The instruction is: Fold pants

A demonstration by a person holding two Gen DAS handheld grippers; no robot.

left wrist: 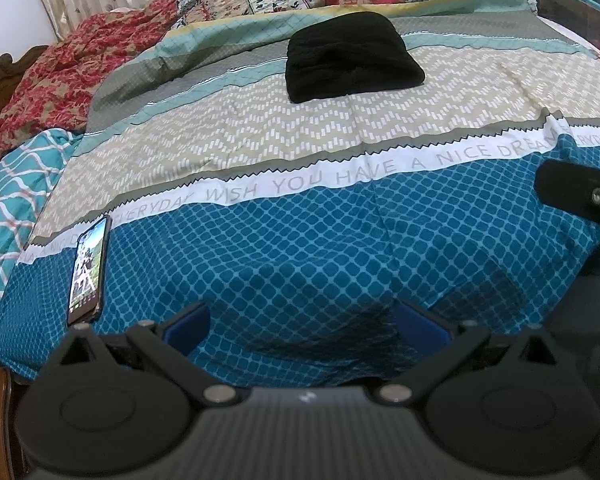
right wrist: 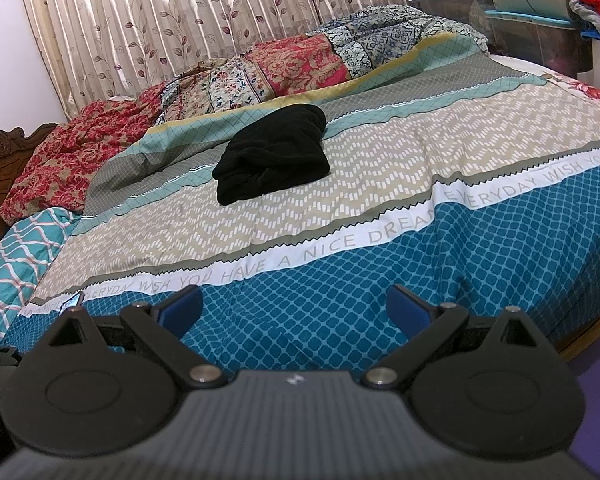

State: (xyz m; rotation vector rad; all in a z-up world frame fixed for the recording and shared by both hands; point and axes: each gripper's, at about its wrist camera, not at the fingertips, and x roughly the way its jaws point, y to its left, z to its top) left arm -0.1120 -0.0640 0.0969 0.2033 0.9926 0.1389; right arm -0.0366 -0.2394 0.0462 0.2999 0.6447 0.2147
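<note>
The black pants (left wrist: 350, 58) lie in a compact folded bundle on the patterned bedspread, well beyond both grippers; the right wrist view has the pants (right wrist: 274, 160) left of centre. My left gripper (left wrist: 304, 330) hangs open over the blue-patterned near edge of the bed, its blue pads (left wrist: 188, 326) wide apart and holding nothing. My right gripper (right wrist: 294, 308) is open too, over the same blue band, far short of the pants. Part of the right gripper's body shows at the right edge of the left wrist view.
A phone (left wrist: 88, 270) lies lit on the bed's near left corner. Crumpled red and floral quilts (right wrist: 236, 76) pile along the far side by the curtain (right wrist: 180, 20). A carved wooden headboard (right wrist: 4, 148) is at left; stacked clothes and boxes (right wrist: 552, 12) stand at far right.
</note>
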